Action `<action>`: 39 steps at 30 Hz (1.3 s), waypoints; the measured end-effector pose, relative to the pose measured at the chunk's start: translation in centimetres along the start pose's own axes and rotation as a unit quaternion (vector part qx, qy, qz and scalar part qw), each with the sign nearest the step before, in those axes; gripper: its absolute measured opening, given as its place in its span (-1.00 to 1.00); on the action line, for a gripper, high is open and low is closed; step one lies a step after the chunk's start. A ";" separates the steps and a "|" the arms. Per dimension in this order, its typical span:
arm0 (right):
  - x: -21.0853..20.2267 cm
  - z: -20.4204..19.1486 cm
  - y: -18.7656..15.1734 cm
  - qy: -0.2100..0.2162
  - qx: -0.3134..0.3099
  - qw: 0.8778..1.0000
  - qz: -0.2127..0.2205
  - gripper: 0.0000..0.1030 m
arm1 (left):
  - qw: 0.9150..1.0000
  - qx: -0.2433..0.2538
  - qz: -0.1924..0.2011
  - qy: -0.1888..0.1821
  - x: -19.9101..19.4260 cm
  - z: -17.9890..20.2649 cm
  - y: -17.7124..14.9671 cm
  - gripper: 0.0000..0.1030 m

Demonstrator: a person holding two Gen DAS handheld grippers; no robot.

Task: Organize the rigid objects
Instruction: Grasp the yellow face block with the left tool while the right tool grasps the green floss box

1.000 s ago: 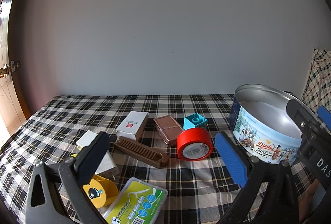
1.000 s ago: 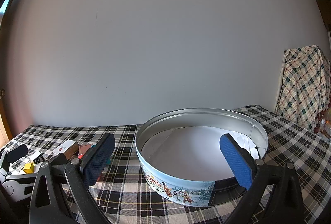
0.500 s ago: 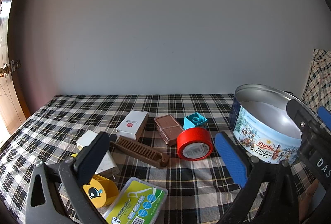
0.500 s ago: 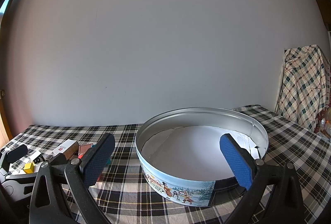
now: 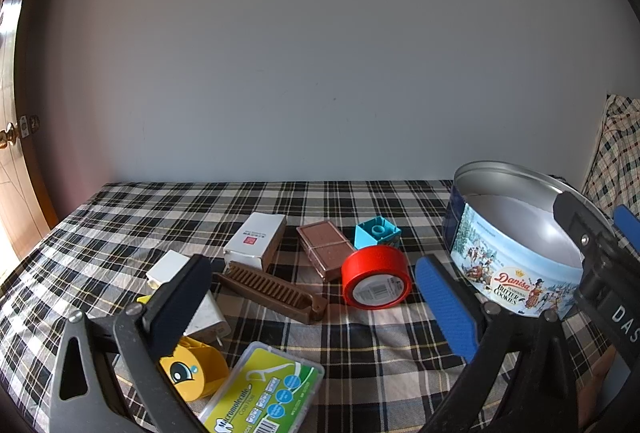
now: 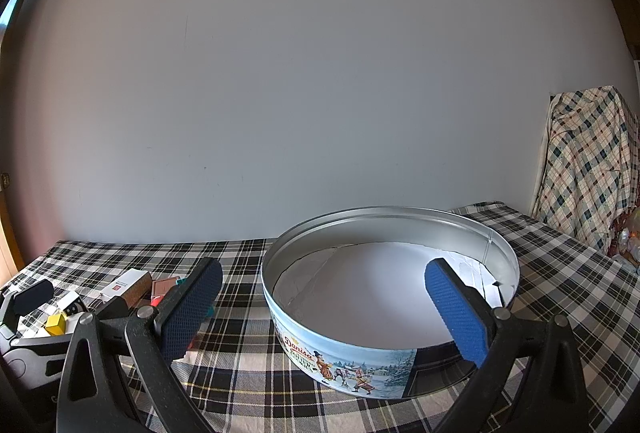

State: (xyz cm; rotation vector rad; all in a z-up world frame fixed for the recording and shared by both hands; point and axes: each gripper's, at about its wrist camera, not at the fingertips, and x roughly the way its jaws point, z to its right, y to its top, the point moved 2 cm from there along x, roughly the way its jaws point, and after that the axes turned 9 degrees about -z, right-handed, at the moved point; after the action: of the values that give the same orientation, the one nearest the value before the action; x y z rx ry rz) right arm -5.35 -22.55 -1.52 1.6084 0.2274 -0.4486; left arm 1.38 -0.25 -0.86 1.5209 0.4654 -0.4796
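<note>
A round Danisa cookie tin [image 5: 516, 273] stands open and empty on the plaid cloth, also in the right wrist view [image 6: 352, 353]. Left of it lie a red tape roll [image 5: 376, 283], a teal block [image 5: 376, 233], a brown chocolate-like bar [image 5: 326, 249], a brown comb [image 5: 268, 291], a white box [image 5: 256, 239], a white charger [image 5: 200, 307], a yellow toy [image 5: 192, 373] and a green floss case [image 5: 264, 393]. My left gripper [image 5: 312, 309] is open and empty above the comb. My right gripper [image 6: 324, 309] is open and empty over the tin's near rim.
A grey wall backs the table. Plaid fabric [image 6: 588, 169] hangs over something at the far right. A wooden door with a brass knob [image 5: 8, 139] is at the left. The left gripper's body [image 6: 28, 313] shows at the right wrist view's left edge.
</note>
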 end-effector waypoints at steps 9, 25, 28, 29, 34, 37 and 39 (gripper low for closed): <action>0.3 -0.5 -0.2 0.021 -0.005 1.000 -0.014 0.99 | 1.000 -0.013 -0.025 -0.010 0.5 -0.6 -0.3 1.00; -0.1 -4.8 -1.6 0.121 -0.098 0.985 -0.071 0.99 | 0.995 0.001 -0.090 0.042 -2.5 -8.6 -3.4 1.00; 0.1 -6.4 -2.3 0.158 -0.117 0.974 -0.109 0.99 | 0.994 -0.012 -0.097 0.052 -3.2 -12.0 -3.9 1.00; 0.1 -7.2 -2.6 0.170 -0.127 0.970 -0.119 0.98 | 0.993 -0.016 -0.100 0.056 -3.4 -12.9 -4.1 1.00; 0.1 -11.9 -4.8 0.233 -0.165 0.940 -0.189 0.98 | 0.990 -0.041 -0.113 0.072 -3.5 -16.1 -4.5 1.00; 0.6 -14.5 -6.0 0.263 -0.166 0.921 -0.235 0.98 | 0.990 -0.054 -0.117 0.061 -3.6 -17.0 -4.6 1.00; 1.4 -16.7 -7.0 0.278 -0.181 0.903 -0.272 0.98 | 0.990 -0.049 -0.119 0.056 -3.8 -17.0 -4.7 1.00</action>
State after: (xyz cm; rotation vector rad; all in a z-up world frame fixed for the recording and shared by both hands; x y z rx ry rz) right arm -4.51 -5.58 -7.90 1.2534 1.1495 -0.3276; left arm -4.22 16.82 -2.62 1.4076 0.7536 -0.5504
